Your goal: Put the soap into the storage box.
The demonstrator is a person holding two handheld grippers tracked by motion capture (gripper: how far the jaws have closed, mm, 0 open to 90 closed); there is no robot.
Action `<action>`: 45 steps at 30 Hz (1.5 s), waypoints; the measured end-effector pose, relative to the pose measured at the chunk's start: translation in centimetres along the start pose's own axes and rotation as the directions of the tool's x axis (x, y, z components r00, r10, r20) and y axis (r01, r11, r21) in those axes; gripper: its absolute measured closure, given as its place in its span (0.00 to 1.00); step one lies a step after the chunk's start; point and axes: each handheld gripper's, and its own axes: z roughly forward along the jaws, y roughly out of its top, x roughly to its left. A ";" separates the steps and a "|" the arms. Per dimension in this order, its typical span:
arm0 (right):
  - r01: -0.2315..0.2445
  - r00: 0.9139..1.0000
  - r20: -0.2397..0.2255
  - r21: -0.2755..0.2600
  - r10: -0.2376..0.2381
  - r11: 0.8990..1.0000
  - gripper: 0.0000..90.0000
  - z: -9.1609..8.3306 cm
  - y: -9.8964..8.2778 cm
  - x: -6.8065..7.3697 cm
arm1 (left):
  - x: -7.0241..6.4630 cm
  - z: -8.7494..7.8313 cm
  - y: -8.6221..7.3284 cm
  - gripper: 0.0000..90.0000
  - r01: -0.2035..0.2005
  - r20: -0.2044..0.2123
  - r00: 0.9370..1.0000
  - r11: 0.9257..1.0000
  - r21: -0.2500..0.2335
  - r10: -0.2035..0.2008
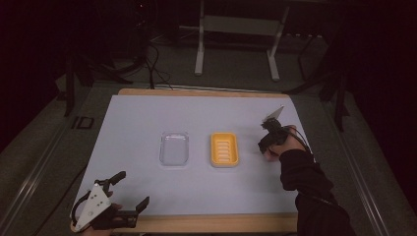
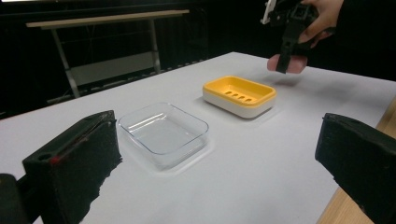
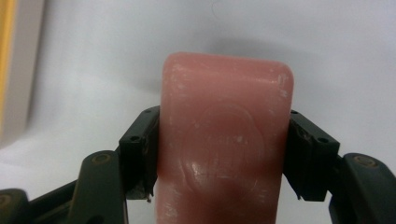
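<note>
We list: white table [image 1: 147, 123]; clear tray [image 1: 174, 148] beside yellow soap dish [image 1: 224, 150], both empty; left gripper [image 1: 129, 191], jaws wide, at the near edge; right gripper [image 3: 219, 149] clamping pink soap bar [image 3: 224, 140], lifted clear of the table just right of the dish

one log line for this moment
right gripper: shut on pink soap bar, off table | left gripper: open, idle | yellow soap dish: empty
</note>
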 end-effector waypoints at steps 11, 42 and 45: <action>-0.020 1.000 0.007 -0.042 0.020 0.999 0.41 -3.9 1.2 2.2 | 0.0 -0.1 0.0 0.00 -0.001 0.001 1.000 1.000 -0.002 0.001; -0.047 0.997 -0.070 -0.157 0.036 0.987 0.41 -6.2 3.3 10.0 | -0.1 -0.2 0.0 0.00 0.001 0.002 1.000 1.000 -0.005 -0.001; -0.061 0.996 -0.075 -0.165 0.049 0.984 0.41 -6.2 3.3 10.6 | 0.0 -0.2 0.1 0.00 0.001 0.002 1.000 1.000 -0.005 -0.001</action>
